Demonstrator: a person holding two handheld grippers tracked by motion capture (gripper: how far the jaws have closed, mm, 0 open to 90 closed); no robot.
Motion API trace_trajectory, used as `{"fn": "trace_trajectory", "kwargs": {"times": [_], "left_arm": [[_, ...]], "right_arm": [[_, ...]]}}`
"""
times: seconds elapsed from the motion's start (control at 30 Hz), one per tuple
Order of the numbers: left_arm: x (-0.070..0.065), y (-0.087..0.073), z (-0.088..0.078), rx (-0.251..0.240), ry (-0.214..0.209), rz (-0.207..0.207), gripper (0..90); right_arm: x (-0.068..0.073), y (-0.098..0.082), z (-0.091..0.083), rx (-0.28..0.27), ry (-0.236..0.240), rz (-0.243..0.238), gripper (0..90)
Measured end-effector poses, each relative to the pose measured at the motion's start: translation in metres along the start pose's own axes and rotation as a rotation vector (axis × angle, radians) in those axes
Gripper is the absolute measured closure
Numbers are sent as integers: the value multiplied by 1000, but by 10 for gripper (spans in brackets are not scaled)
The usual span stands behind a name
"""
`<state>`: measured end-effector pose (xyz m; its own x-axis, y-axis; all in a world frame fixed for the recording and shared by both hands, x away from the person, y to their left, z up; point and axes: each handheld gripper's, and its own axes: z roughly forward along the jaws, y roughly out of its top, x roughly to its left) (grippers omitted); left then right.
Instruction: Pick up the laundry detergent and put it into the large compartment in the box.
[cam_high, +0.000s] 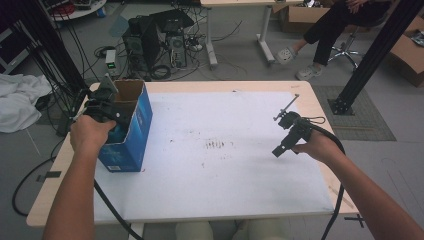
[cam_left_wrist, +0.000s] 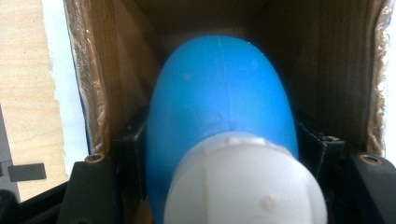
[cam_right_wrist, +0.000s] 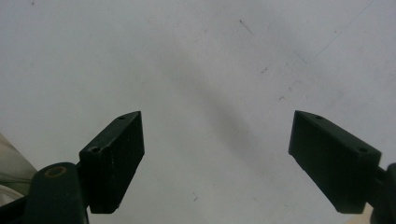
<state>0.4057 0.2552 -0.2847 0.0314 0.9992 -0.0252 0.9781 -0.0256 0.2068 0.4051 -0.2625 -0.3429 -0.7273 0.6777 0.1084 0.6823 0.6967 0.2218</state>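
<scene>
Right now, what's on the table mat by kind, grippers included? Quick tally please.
Blue cardboard box, open top: 1
Blue bottle with white cap, held inside the box: 1
Grippers: 2, left gripper shut on the bottle, right gripper open over the bare mat
Total: 4

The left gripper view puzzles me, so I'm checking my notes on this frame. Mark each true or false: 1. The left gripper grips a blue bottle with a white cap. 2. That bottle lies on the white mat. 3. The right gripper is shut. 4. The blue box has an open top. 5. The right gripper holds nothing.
1. True: the left gripper has its jaws against both sides of the blue bottle.
2. False: it is inside the blue box, between cardboard walls.
3. False: the right gripper is wide open.
4. True.
5. True: bare white mat shows between its jaws.
</scene>
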Motion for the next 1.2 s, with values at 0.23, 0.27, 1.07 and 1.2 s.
{"fn": "trace_trajectory", "kwargs": {"times": [0.23, 0.27, 1.07, 1.2], "left_arm": [[1, -1, -4, -14, -8, -8, 352], [2, -1, -5, -16, -12, -8, 352], [5, -3, -38, -70, -36, -26, 320], [5, -4, -45, -80, -35, -28, 319]], "right_arm": [[0, 0, 0, 2, -1, -5, 182], [1, 0, 0, 3, -1, -4, 182], [5, -1, -1, -1, 5, -18, 181], [5, -2, -3, -7, 5, -17, 182]]}}
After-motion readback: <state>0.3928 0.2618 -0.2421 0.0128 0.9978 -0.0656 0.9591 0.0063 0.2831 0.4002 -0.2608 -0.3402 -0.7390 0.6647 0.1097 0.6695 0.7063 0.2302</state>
